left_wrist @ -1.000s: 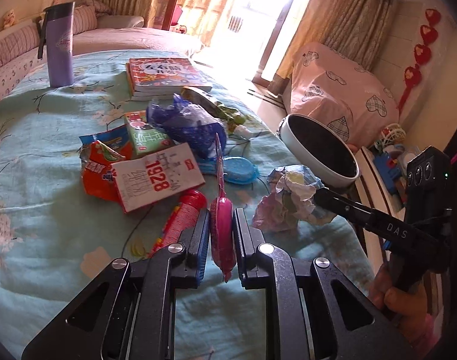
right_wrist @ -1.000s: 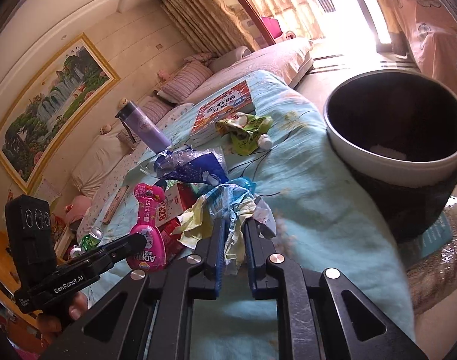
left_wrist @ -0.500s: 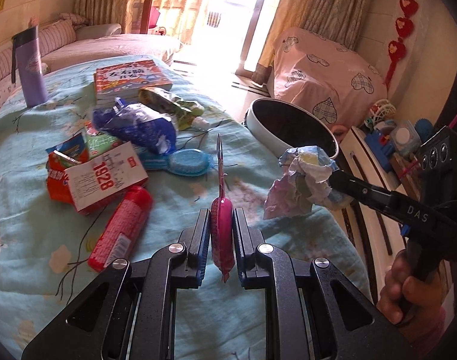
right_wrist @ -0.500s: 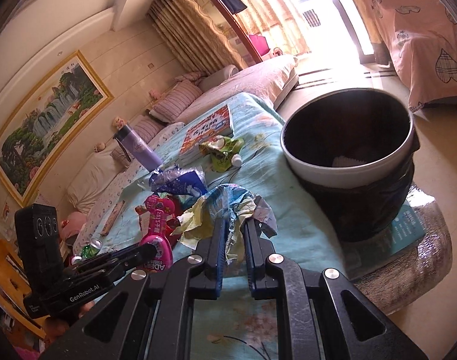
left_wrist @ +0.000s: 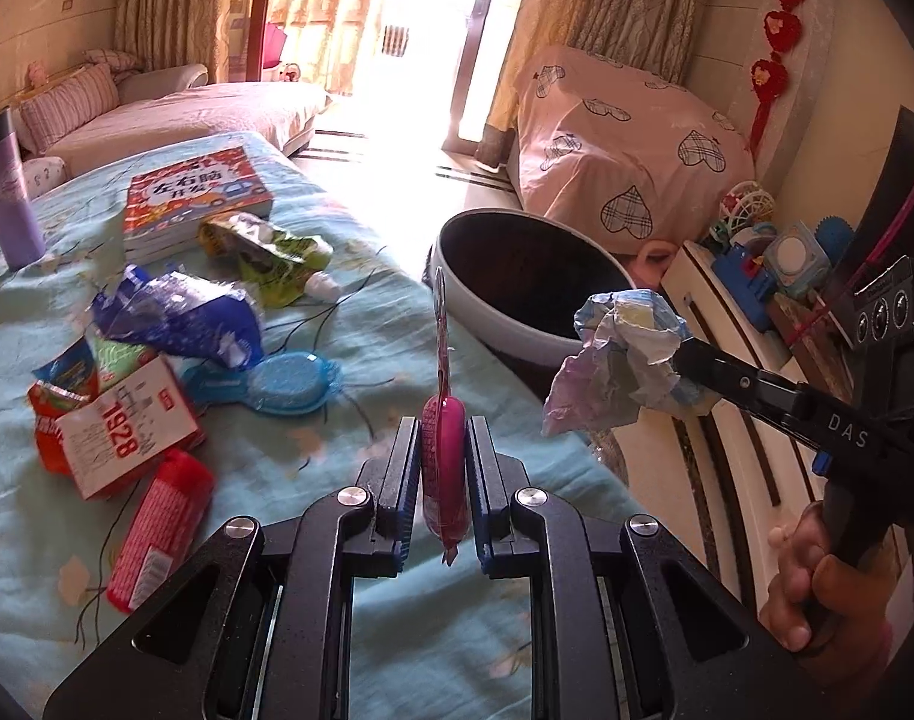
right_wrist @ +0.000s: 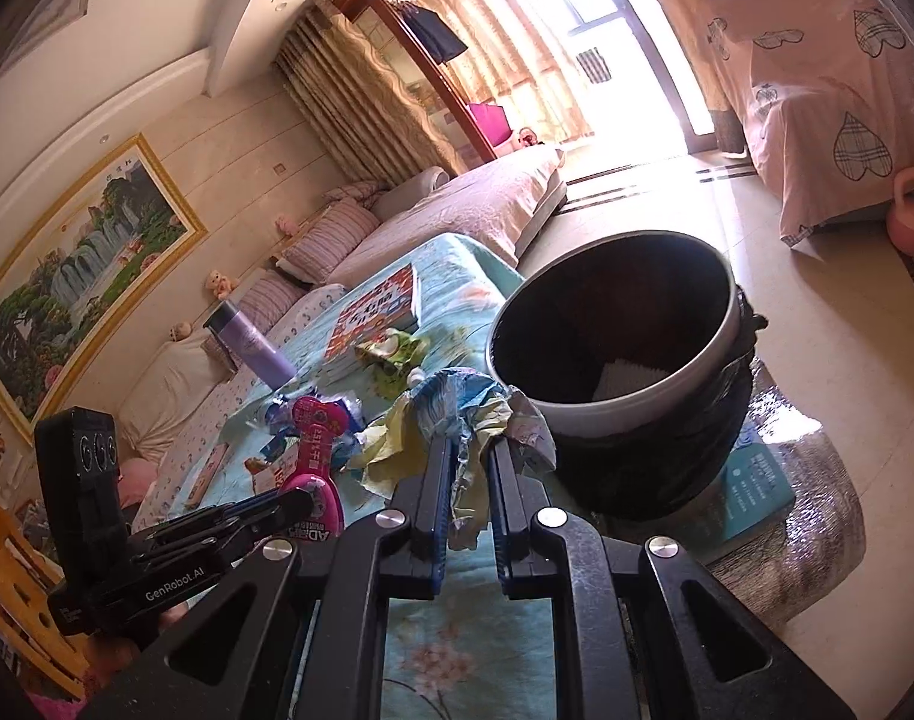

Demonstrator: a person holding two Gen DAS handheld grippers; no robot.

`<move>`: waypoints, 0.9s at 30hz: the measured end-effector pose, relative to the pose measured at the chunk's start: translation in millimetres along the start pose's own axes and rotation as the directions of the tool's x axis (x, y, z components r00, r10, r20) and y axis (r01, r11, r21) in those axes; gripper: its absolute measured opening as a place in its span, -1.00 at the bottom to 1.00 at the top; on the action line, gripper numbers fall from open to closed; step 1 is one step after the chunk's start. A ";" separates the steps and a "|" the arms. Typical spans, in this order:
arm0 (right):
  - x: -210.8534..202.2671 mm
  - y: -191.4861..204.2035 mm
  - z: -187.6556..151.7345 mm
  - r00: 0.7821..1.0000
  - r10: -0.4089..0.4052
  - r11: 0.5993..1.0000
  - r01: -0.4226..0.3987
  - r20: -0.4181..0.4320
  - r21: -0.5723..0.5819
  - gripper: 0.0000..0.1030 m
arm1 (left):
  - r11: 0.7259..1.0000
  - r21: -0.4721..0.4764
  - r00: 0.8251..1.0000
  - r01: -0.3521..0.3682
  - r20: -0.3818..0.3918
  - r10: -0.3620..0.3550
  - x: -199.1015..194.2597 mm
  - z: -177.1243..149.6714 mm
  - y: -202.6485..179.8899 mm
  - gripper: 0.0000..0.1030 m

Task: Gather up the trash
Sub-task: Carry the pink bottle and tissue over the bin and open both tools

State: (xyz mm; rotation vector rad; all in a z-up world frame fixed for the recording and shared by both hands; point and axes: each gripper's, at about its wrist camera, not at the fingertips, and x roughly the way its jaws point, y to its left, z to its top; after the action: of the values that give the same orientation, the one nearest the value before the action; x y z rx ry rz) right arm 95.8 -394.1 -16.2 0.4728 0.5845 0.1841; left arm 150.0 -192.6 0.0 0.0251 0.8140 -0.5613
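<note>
My left gripper [left_wrist: 443, 438] is shut on a flat pink blister pack [left_wrist: 441, 456], held edge-on above the blue bedspread; in the right wrist view the same pink pack [right_wrist: 314, 468] shows its face. My right gripper [right_wrist: 467, 450] is shut on a crumpled wad of pale wrappers [right_wrist: 457, 414], which hangs at the right in the left wrist view [left_wrist: 622, 360]. A round bin with a white rim and dark liner [left_wrist: 517, 336] stands on the floor beside the bed, just beyond both grippers [right_wrist: 625, 384]. More litter lies on the bed: a blue bag [left_wrist: 180, 318], a green pouch [left_wrist: 264, 252], a red packet [left_wrist: 156, 534].
A stack of books [left_wrist: 192, 198] and a purple flask [left_wrist: 3, 198] stand further back on the bed. A white "1928" carton [left_wrist: 123, 426] and a blue plastic shell [left_wrist: 288, 384] lie among the litter. A toy shelf [left_wrist: 757, 276] and a pink-covered bed [left_wrist: 625, 150] stand to the right.
Both grippers have carried their loads to the right, toward the bin, which now looms larger and nearer. The litter pile has slid left in the left wrist view. Neither grip has altered.
</note>
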 end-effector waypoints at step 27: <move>13.8 -49.1 68.0 0.993 -0.093 0.996 0.093 0.069 0.001 -0.77 | 0.998 0.065 1.000 0.010 -0.010 -0.010 67.8 76.0 -44.3 -0.73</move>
State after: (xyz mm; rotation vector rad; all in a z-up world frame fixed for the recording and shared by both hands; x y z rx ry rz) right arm 147.5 -458.6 3.3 0.4473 0.5377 0.0792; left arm 217.6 -279.5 14.1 0.0834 0.8053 -0.5974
